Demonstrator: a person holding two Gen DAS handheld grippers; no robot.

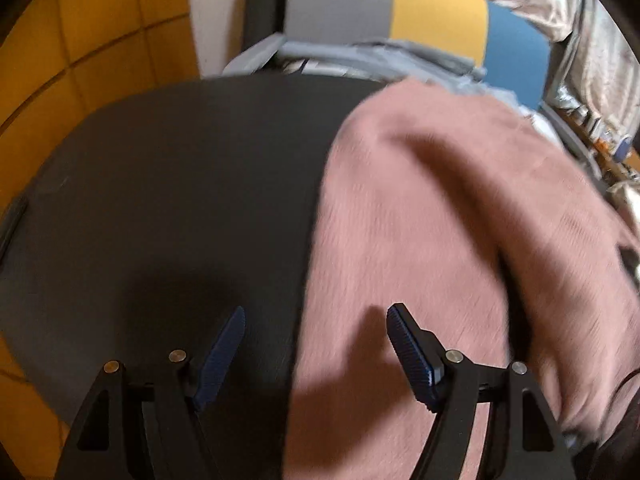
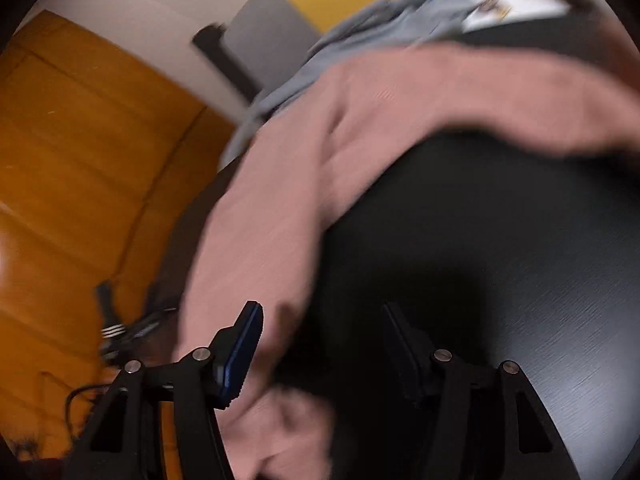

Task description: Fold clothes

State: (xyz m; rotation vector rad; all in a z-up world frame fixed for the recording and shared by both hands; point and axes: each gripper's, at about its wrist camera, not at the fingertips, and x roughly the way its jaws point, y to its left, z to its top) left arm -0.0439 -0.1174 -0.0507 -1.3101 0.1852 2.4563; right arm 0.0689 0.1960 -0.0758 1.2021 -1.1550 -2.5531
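Left wrist view: grey-blue clothes (image 1: 372, 54) heap behind the black table (image 1: 180, 168); pink garment (image 1: 440, 220) covers its right side — left gripper (image 1: 316, 354) and right gripper (image 2: 322, 354) both gape wide, empty.

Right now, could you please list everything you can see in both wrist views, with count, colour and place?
fuzzy pink garment: one, pink, spread over the table's right part in the left view.
round dark table: one, black-grey, under the garment.
pale blue-grey clothes: a pile, count unclear, at the table's far edge.
grey, yellow and blue panel: one, behind the pile.
orange wooden floor: left of the table.
black cables: a tangle on the floor, blurred.
left gripper: one, black with blue pads, jaws apart over the garment's edge.
right gripper: one, black, jaws apart, garment between them.
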